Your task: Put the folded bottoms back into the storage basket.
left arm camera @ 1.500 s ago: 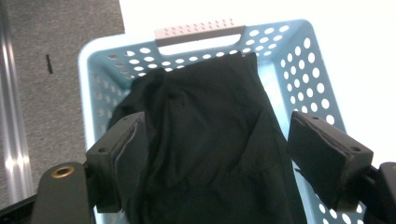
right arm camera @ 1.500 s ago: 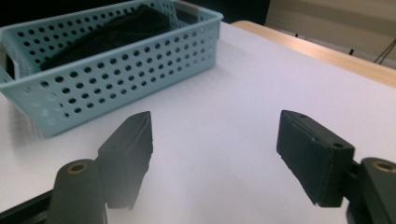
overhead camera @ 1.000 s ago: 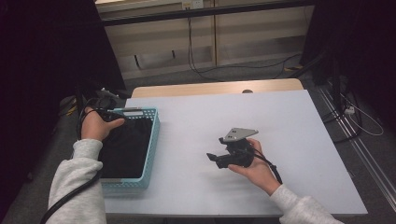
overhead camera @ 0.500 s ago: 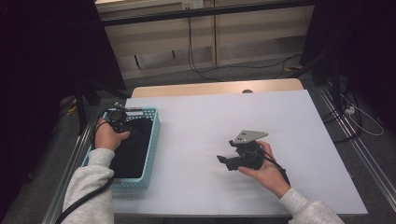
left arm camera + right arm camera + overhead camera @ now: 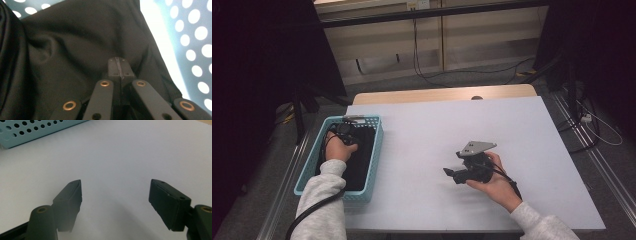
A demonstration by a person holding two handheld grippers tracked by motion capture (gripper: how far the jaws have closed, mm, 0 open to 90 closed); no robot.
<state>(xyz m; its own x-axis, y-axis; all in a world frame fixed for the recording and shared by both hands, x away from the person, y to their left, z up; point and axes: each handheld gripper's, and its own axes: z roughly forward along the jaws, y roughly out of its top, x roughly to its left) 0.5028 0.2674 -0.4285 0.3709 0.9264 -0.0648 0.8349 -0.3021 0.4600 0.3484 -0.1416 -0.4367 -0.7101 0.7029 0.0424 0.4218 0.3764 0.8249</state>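
A light blue perforated basket point(image 5: 377, 145) at the table's left edge holds a black cloth point(image 5: 363, 165). My left gripper point(image 5: 343, 132) reaches down into the basket's far end. In the left gripper view its jaws have just been closing and now meet at the tips point(image 5: 119, 65), which are pressed into the black cloth point(image 5: 62, 50). The cloth puckers around the tips, and a pinch of it is caught between them. My right gripper point(image 5: 450, 174) rests low over the white table, pointing left. Its jaws stand apart point(image 5: 115, 192) with nothing between them.
The white table point(image 5: 437, 120) stretches bare between the basket and the right hand. A corner of the basket point(image 5: 37, 130) lies ahead of the right gripper. Cables and dark stands sit on the floor beyond and to the right.
The left hand has sunk from above the basket's rim down into the basket onto the cloth. The right hand has shifted slightly toward the front.
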